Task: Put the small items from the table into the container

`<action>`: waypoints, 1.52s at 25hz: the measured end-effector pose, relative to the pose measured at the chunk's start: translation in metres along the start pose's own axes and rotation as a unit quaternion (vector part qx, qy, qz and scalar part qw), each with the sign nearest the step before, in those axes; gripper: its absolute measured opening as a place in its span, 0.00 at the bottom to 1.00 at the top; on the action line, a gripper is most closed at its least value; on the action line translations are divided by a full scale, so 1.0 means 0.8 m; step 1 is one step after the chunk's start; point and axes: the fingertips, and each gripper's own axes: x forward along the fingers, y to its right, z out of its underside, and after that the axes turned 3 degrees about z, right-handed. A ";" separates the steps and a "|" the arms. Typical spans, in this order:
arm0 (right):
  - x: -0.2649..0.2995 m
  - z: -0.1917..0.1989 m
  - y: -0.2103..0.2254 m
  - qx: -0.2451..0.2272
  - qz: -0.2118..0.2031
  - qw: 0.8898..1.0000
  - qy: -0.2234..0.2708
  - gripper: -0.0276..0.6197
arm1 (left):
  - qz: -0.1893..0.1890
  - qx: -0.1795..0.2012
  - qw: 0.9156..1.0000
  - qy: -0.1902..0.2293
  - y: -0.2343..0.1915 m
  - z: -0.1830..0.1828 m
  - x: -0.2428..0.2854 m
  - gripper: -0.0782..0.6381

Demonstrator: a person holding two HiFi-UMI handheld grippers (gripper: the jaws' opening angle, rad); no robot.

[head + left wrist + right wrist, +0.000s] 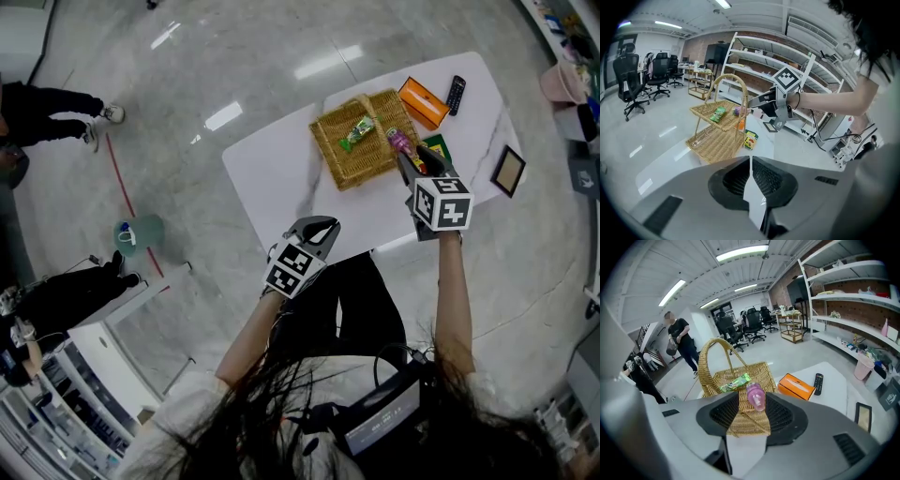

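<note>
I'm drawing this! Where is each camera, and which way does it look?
Head view: on the person's head, steeply down at table and basket; arms, left gripper, right gripper show.
Left gripper view: on that gripper, along its shut jaws toward the basket; right arm shows.
Right gripper view: on that gripper, between open jaws at a pink bottle and basket; no arm shows.
Shared: all show the basket.

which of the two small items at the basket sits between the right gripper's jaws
The pink bottle-shaped item: it shows between the right gripper's parted jaws. The green packet lies flat in the wicker basket, beyond the jaws.
</note>
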 end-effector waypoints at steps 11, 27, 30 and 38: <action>-0.064 0.016 -0.020 0.045 0.028 0.998 0.039 0.30 | 0.009 0.016 1.000 -0.001 0.003 0.003 -0.015 0.12; -0.128 0.109 -0.130 0.110 0.032 0.992 0.048 0.11 | -0.007 0.027 0.999 0.028 0.017 0.025 -0.072 0.12; -0.134 0.119 -0.159 0.122 0.020 0.991 0.048 0.10 | -0.012 0.024 0.999 0.028 0.020 0.033 -0.090 0.12; -0.147 0.149 -0.235 0.137 -0.010 0.990 0.041 0.08 | -0.014 -0.004 0.999 0.038 0.031 0.071 -0.126 0.12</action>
